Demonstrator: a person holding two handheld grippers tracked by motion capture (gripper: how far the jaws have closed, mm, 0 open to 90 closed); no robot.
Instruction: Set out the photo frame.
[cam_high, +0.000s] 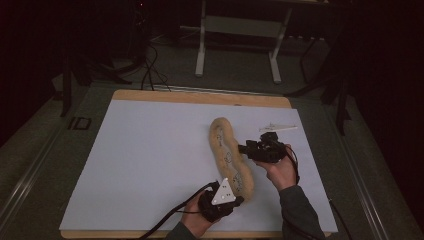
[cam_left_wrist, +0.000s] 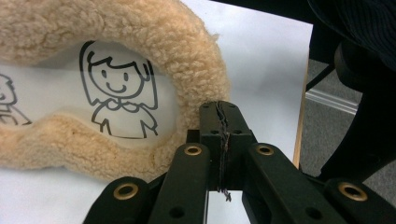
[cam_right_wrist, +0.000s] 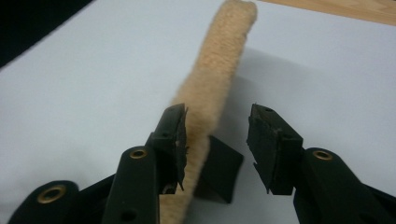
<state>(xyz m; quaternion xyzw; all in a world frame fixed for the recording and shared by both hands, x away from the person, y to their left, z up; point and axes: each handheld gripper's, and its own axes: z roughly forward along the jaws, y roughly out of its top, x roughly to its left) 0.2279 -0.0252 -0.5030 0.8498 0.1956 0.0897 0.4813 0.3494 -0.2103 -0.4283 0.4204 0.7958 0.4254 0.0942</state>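
Note:
A long tan fleece-rimmed pad (cam_high: 223, 142) with cartoon figures drawn on its pale middle lies on the white sheet (cam_high: 150, 160), running from the centre toward the near edge. My left gripper (cam_high: 239, 199) sits at its near end. In the left gripper view its jaws (cam_left_wrist: 219, 109) are shut together, tips against the fleece rim (cam_left_wrist: 187, 51), with just a thin thread caught between them. My right gripper (cam_high: 243, 148) comes at the pad's right side. In the right gripper view it (cam_right_wrist: 218, 115) stands open astride the fleece edge (cam_right_wrist: 212, 79), which brushes the left jaw and stays apart from the right one.
The white sheet covers a wooden table whose bare edge (cam_high: 200, 96) shows at the back. A small flat pale object (cam_high: 278, 127) lies at the back right of the sheet. Beyond the table stand a white frame (cam_high: 237, 30) and floor cables (cam_high: 150, 75).

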